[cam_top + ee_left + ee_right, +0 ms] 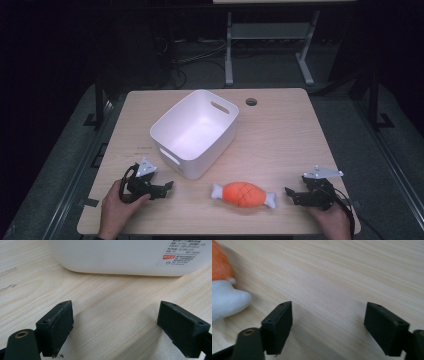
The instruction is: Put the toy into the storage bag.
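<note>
An orange plush meat toy with white bone ends [243,194] lies on the wooden table [280,130] near its front edge, between both hands. A white plastic bin [194,132] stands behind it, left of centre, and looks empty. My left gripper [168,186] rests on the table just in front of the bin's near wall [120,257], jaws wide open with bare wood between them. My right gripper [289,192] sits right of the toy, open and holding nothing; the toy's white end and orange body [224,292] show left of its jaws.
A round cable hole [251,102] sits in the table's far side. Beyond the table stand a white metal frame [265,35] and dark floor with cables. A printed label [182,252] is stuck on the bin's near wall.
</note>
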Demonstrator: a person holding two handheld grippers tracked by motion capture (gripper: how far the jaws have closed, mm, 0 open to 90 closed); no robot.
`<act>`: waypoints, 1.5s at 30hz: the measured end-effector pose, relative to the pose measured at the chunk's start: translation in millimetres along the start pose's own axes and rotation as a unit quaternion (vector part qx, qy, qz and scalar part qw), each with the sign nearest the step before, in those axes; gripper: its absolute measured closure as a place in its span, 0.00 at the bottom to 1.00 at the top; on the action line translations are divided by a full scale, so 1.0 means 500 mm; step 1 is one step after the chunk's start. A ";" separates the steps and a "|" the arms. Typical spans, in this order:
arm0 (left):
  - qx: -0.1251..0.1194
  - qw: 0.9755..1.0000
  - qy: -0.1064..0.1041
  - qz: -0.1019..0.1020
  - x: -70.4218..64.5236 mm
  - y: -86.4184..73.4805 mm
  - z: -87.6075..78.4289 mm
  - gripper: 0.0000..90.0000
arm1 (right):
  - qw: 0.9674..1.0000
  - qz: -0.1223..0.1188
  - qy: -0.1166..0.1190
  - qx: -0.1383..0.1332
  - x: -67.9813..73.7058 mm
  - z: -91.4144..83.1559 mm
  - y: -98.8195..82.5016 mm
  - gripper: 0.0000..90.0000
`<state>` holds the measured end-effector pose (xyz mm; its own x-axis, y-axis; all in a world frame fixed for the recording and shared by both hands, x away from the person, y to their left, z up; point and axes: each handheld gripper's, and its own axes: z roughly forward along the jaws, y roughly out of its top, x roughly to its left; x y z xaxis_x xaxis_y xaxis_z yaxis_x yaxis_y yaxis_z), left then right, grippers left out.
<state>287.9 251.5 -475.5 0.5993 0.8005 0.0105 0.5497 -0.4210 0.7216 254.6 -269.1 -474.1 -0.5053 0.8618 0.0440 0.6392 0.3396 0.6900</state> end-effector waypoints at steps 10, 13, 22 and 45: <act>0.000 1.000 0.000 0.000 0.000 0.000 0.000 0.14 | 0.998 -0.022 0.049 -0.014 -0.002 -0.019 0.032 0.67; 0.000 1.000 0.000 0.000 0.000 0.000 0.000 0.14 | 0.998 -0.027 0.060 -0.014 0.001 -0.021 0.041 0.76; 0.000 1.000 0.001 -0.001 0.000 0.000 0.000 0.14 | 0.994 -0.054 0.092 -0.012 0.009 -0.019 0.072 0.99; 0.000 1.000 0.001 -0.001 0.000 0.000 0.001 0.14 | 0.983 -0.106 0.151 -0.013 0.064 0.002 0.144 1.00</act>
<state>288.1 251.1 -475.5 0.5963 0.8027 0.0106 0.5510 -0.4189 0.7218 285.0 -216.6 -423.8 -0.7768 0.6207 0.1066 0.4879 0.4862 0.7249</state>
